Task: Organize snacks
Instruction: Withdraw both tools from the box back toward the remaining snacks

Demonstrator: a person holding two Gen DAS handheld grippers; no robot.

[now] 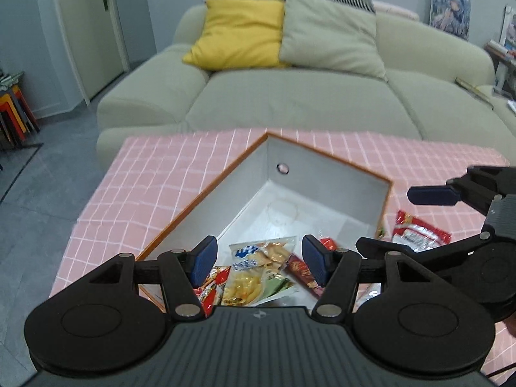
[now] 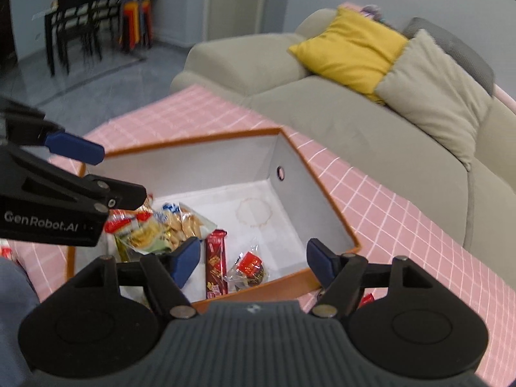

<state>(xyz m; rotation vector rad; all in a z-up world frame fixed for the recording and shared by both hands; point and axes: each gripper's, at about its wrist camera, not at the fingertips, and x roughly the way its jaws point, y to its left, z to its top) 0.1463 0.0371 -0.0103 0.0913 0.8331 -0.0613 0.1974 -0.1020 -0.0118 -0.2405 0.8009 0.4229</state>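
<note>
An orange-rimmed box (image 1: 322, 158) with a white inside sits on the pink checked tablecloth; it also shows in the right wrist view (image 2: 193, 140). Inside lie several snack packets: a clear cracker bag (image 1: 261, 253) (image 2: 180, 222), a dark red bar (image 2: 216, 264) (image 1: 301, 272), a small round wrapped sweet (image 2: 250, 267), and red packets (image 1: 213, 287). A red and white packet (image 1: 419, 230) lies on the cloth outside the box, to its right. My left gripper (image 1: 258, 258) is open and empty above the box's near end. My right gripper (image 2: 251, 258) is open and empty over the box's near corner.
A pale green sofa (image 1: 290, 103) with a yellow cushion (image 1: 238, 32) and a beige cushion (image 1: 329, 32) stands just behind the table. The table's left edge (image 1: 90, 200) drops to grey floor. Dark chairs and coloured stools (image 2: 96, 22) stand far off.
</note>
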